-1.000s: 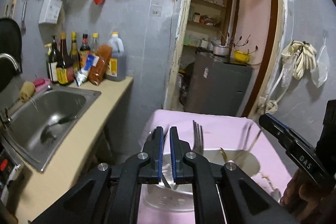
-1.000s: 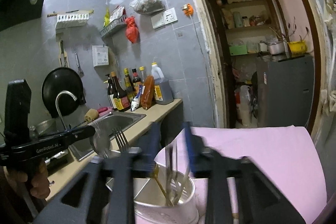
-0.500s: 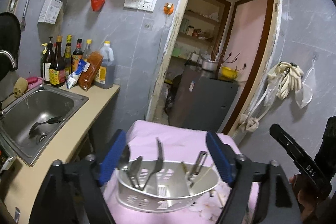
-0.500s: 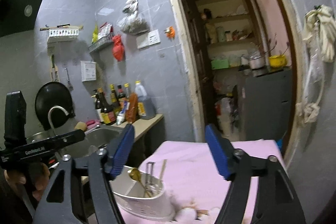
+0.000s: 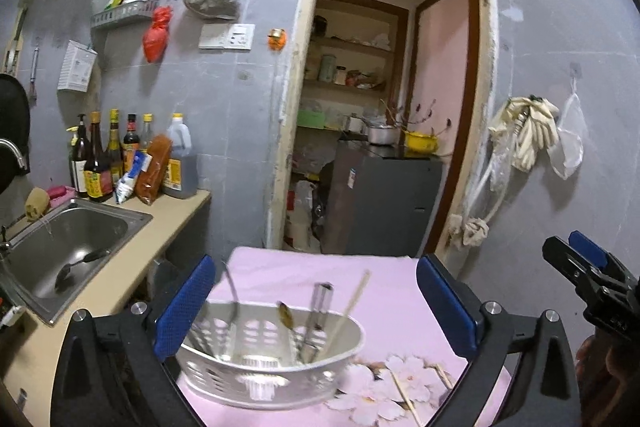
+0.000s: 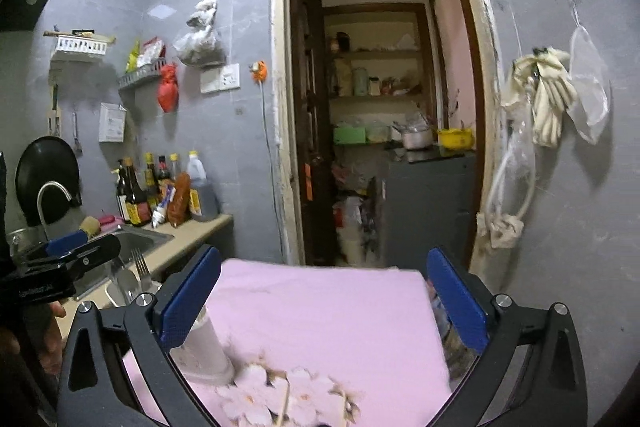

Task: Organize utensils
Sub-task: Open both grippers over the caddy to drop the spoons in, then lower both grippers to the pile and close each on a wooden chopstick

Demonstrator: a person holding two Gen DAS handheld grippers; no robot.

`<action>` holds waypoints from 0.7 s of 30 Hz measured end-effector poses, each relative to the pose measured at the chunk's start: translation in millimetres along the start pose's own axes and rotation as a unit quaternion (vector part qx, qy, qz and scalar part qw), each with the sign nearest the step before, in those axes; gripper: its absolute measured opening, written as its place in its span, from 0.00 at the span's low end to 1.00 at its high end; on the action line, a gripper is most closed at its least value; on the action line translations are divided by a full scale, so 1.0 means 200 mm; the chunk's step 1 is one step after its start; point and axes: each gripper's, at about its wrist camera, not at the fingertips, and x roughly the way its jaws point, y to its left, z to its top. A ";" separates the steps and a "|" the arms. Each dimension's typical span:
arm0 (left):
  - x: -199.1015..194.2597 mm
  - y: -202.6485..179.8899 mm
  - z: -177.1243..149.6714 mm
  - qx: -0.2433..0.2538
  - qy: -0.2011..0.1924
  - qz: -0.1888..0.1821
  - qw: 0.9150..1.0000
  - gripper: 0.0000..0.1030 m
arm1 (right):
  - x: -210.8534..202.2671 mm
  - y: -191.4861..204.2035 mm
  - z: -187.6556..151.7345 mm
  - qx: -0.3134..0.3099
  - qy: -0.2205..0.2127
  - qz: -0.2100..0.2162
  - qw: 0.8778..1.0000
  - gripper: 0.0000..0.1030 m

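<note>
White perforated plastic utensil basket (image 5: 272,367) at near-left corner of pink-clothed tabletop (image 5: 320,271): holds metal utensils and chopstick. Loose wooden chopsticks (image 5: 404,395) beside it, unsorted. Left tool (image 5: 316,307), right tool (image 6: 324,301): jaws opening, nothing between.
</note>
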 end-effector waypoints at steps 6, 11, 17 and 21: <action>0.02 -0.14 -0.14 0.015 0.033 -0.017 0.999 0.99 | -0.02 -0.17 -0.13 0.016 0.041 -0.021 0.999 0.99; 0.08 -0.23 -0.28 0.017 0.064 -0.026 0.997 0.99 | 0.00 -0.32 -0.29 0.025 0.079 -0.030 0.996 0.99; 0.17 -0.30 -0.45 0.014 0.119 -0.043 0.992 0.98 | 0.07 -0.46 -0.50 0.060 0.135 -0.020 0.989 0.98; 0.23 -0.33 -0.57 0.018 0.152 -0.044 0.987 0.98 | 0.12 -0.53 -0.66 0.085 0.165 -0.020 0.982 0.95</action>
